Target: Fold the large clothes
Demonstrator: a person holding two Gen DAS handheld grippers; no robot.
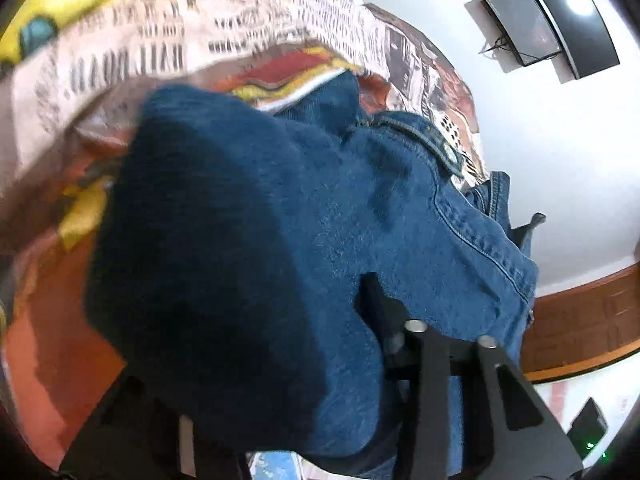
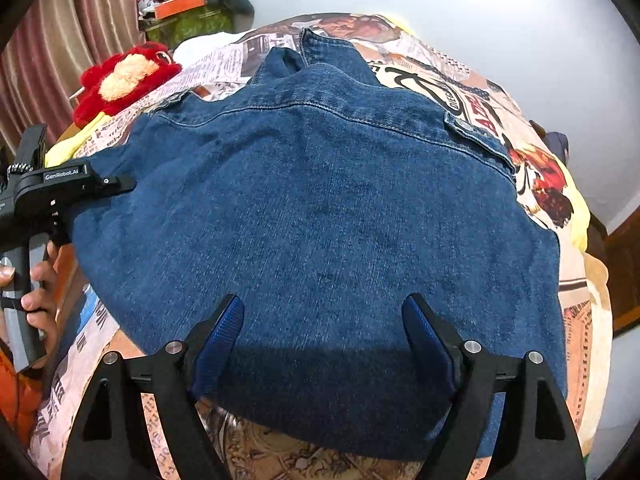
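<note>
A blue denim jacket [image 2: 320, 216] lies spread back-up on a bed with a printed cover [image 2: 472, 92]. My right gripper [image 2: 323, 320] is open, its blue-padded fingers [image 2: 224, 332] wide apart just above the jacket's near hem. My left gripper shows in the right wrist view at the jacket's left edge [image 2: 116, 184]. In the left wrist view the denim [image 1: 280, 216] drapes over the fingers [image 1: 376, 300] and hides their tips; a fold of cloth rises in front of the camera.
A red plush toy [image 2: 124, 76] and a yellow cloth [image 2: 80, 140] lie at the bed's far left. Striped curtains [image 2: 60, 40] and a cluttered shelf [image 2: 184, 4] stand behind. A white wall [image 1: 540, 140], wall screens [image 1: 528, 24] and wooden furniture [image 1: 584, 320] lie to the right.
</note>
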